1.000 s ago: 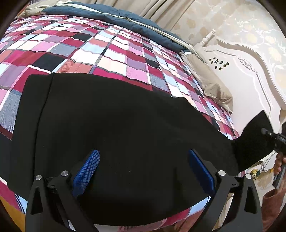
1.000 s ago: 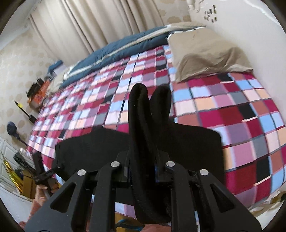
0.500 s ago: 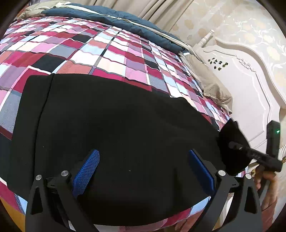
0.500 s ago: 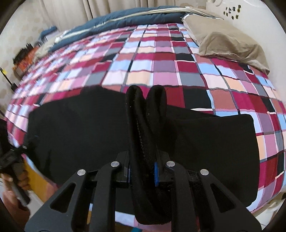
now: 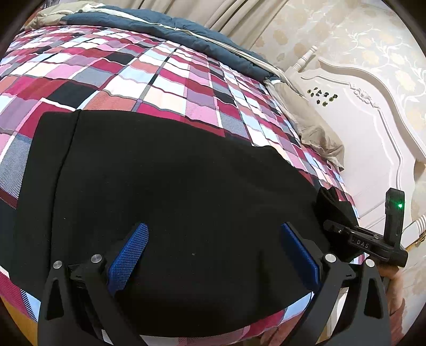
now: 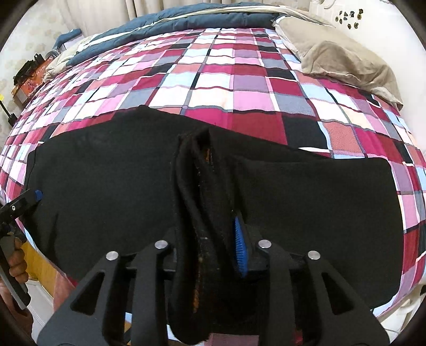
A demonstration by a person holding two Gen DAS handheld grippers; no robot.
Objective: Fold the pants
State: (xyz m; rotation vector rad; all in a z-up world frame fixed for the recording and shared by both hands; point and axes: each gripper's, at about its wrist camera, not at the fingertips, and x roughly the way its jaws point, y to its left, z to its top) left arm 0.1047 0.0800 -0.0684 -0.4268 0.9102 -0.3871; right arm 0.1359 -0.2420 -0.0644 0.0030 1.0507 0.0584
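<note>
While the black pants (image 5: 170, 186) lie spread flat across the lower half of both views on the checked bedspread (image 5: 165, 79), I judge that I am in the middle of a fold: my right tool (image 6: 213, 239) has one end of the garment bunched up between its fingers, and the cloth rises from it as a thick ridge up the centre of the right wrist frame, with an orange-stitched seam showing along the fold. That tool is closed tight on the fabric; only a sliver of one blue pad (image 6: 239, 250) peeks out beside the bunch. In the left wrist view I can see the same tool at the right edge of the frame, with the pinched end of the pants standing up just off the bed. My left tool (image 5: 213, 255) is spread wide, its blue pads (image 5: 130, 255) well apart over the middle of the pants, and it has hold of nothing; whether its tips press on the cloth I cannot tell. As I read it, the next move calls for carrying the gripped end over toward the far end of the pants at the left of the frame, laying it down square with the edges matched, while the left tool either steadies the body of the garment or clears out of the way. The pillow (image 6: 346, 61) at the upper right and the blue quilt (image 6: 170, 21) along the top of the frame sit well clear of the work.
</note>
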